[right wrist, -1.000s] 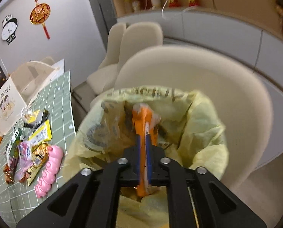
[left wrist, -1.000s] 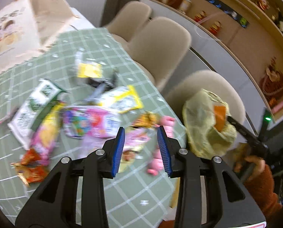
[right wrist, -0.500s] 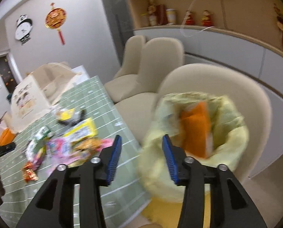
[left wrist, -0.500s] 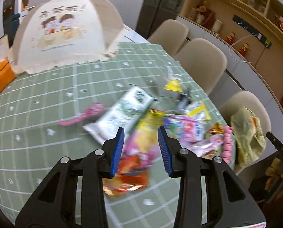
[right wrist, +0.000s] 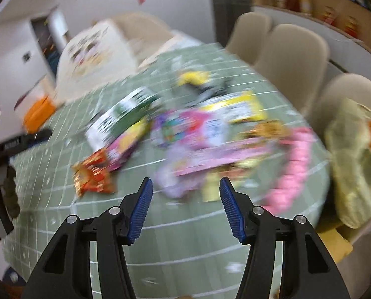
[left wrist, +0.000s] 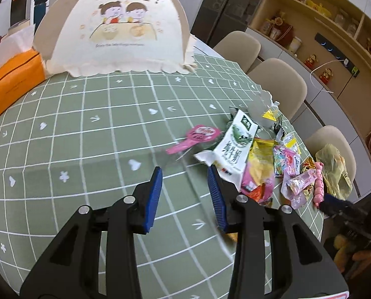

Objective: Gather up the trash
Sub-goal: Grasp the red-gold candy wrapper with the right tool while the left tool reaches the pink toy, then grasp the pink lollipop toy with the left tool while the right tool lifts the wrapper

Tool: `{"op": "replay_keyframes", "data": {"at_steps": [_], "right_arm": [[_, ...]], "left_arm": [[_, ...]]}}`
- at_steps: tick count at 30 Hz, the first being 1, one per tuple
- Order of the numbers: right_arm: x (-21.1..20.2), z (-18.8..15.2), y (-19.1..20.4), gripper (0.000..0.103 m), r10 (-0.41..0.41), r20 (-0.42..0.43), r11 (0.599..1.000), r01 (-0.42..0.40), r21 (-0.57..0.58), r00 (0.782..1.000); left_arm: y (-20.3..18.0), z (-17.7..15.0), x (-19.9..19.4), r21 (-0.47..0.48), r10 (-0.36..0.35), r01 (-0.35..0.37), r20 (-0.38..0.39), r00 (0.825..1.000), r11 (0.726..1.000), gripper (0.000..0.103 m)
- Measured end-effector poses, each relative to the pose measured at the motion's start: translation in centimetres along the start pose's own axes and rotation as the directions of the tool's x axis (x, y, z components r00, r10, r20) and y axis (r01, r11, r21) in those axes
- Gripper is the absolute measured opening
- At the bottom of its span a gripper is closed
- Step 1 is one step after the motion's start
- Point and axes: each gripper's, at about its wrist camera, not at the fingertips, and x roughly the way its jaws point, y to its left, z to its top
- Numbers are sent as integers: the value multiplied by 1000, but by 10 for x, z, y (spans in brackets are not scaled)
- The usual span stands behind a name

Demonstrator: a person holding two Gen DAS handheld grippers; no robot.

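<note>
With both sets of jaws spread wide and holding nothing, the right gripper (right wrist: 185,204) hovers over the wrapper pile (right wrist: 185,134) mid-frame, nearer than the left gripper (left wrist: 184,196), whose milk carton (left wrist: 231,147) sits up and right, long axis running diagonally. The yellow bag (right wrist: 355,159) waits at far right, off the tabletop (left wrist: 85,129) edge. Open green cloth lies left; blur hides the detail.

Green checked tablecloth (left wrist: 105,114): wrapper pile (left wrist: 260,159), food cover (left wrist: 120,30), tissue box (left wrist: 13,79).

Both wrist views overlook shared wrapper pile (left wrist: 260,159).
</note>
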Motion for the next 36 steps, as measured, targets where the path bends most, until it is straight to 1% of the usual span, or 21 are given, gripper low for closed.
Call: {"op": "replay_keyframes", "data": {"at_steps": [2,6,10,11,13,15,16,17,18,20,21,22,25,28,32,36], "right_arm": [[9,0,19,53,31,-1,999,-31,-27,1000],[33,7,54,53,59,-15,993,-61,-101,998],[62,15,73,53,160,-58,979,-166,-118,985],[68,16,75,53,167,-71,977,-174,-120,983],[76,15,79,53,156,-96,978,-167,-127,983],[81,12,79,43,153,-135,976,-171,-136,979],[80,10,76,43,178,-150,972,-198,-130,972],[79,8,73,38,191,-155,970,-210,-120,969],[75,6,68,29,197,-162,971,-215,-102,967],[69,4,58,20,180,-154,978,-193,-76,972],[62,2,49,18,153,-141,985,-162,-56,978],[58,0,43,17,142,-131,988,-147,-37,981],[40,-5,20,16,106,-93,994,-103,38,990],[20,-11,0,16,63,-59,994,-57,90,996],[1,-17,-17,16,21,-39,991,-15,134,999],[-9,-24,-25,16,-3,-32,987,8,158,999]], "left_arm": [[9,-3,-2,-6,-1,1,-2,1000,1000,36],[22,-10,-8,-8,-8,8,-5,1000,1000,36],[30,-16,-10,9,-16,16,-15,1000,1000,36],[32,-16,-10,8,-23,23,-19,1000,1000,36],[35,-16,-7,7,-41,41,-30,999,999,36],[35,-13,-4,20,-63,63,-38,997,998,36],[34,-12,-2,28,-72,73,-39,997,997,36],[32,-9,0,44,-90,92,-41,995,995,36],[28,-5,3,60,-110,112,-42,993,992,36],[20,3,9,85,-139,143,-45,989,986,36],[17,7,12,99,-149,152,-43,988,983,36],[13,11,15,113,-155,158,-40,987,981,36],[2,28,31,161,-154,158,-39,987,974,36],[-1,41,49,179,-147,153,-49,988,972,37],[3,55,86,148,-122,139,-118,985,979,36],[1,58,108,146,-121,145,-163,979,979,36]]}}
